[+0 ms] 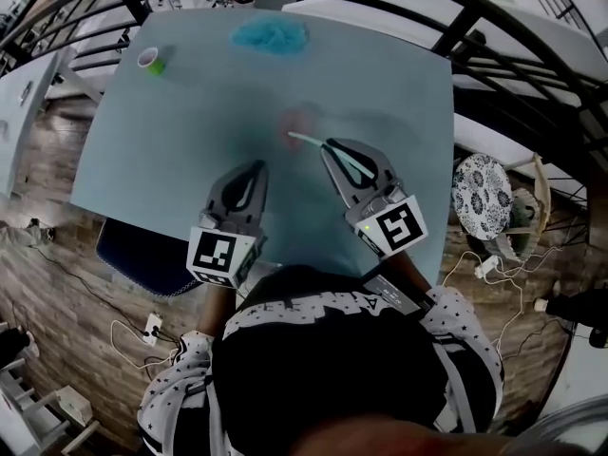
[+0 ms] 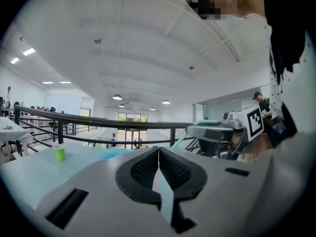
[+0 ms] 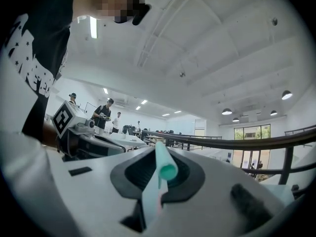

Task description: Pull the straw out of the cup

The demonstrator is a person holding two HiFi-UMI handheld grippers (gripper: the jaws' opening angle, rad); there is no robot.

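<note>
A pale teal straw (image 1: 309, 142) lies across the jaws of my right gripper (image 1: 332, 148), which is shut on it over the middle of the light blue table (image 1: 190, 150). The straw's far tip reaches a faint pinkish cup (image 1: 300, 122) that is too blurred to make out; I cannot tell whether the tip is inside it. In the right gripper view the straw (image 3: 166, 168) points back at the camera between the pads. My left gripper (image 1: 256, 169) is shut and empty, level with the right one and to its left. Its closed jaws (image 2: 158, 154) point across the table.
A small green cup (image 1: 152, 60) stands at the far left corner, also seen as a green cup (image 2: 59, 152) in the left gripper view. A blue crumpled thing (image 1: 271, 34) lies at the far edge. A black railing (image 1: 475, 27) curves round the table; a white round stool (image 1: 483, 196) stands to the right.
</note>
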